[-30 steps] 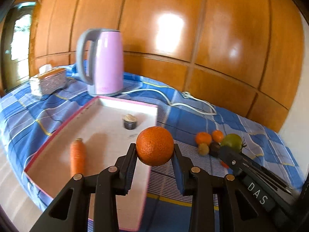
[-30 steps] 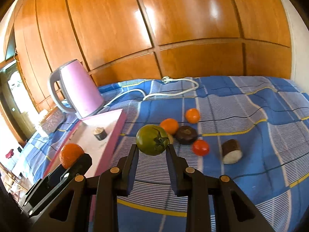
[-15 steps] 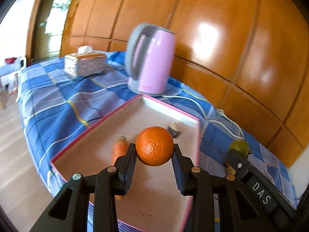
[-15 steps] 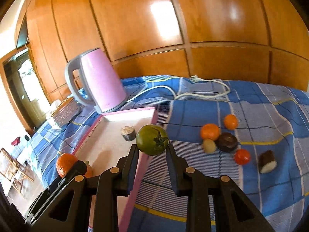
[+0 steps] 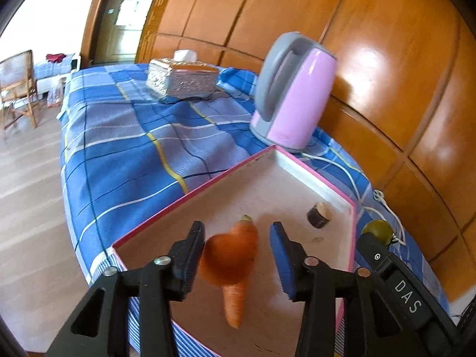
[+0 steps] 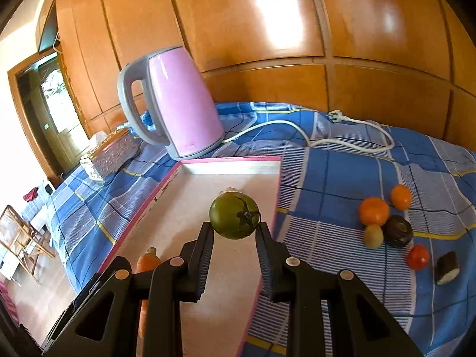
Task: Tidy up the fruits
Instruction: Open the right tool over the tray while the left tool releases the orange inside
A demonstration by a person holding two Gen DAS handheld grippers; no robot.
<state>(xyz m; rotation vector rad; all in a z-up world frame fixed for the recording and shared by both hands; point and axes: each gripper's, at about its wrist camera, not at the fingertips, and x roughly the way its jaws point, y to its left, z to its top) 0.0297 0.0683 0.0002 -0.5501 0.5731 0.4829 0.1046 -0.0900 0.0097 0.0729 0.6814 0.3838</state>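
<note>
Left wrist view: left gripper (image 5: 236, 255) jaws opening, releasing blurred orange (image 5: 227, 260) over pink-rimmed tray (image 5: 315, 183) | right gripper (image 6: 235, 251) pinching green tomato (image 6: 234, 216) above tray, awaiting placement.

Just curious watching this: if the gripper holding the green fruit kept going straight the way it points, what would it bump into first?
Probably the floor of the pink-edged tray. The right gripper, shut on the green fruit, slants down over it. A small dark piece lies just beyond, but depth is hard to judge.

Pink kettle (image 6: 181, 104), blue plaid cloth (image 5: 125, 148), green tomato (image 6: 234, 216)
</note>
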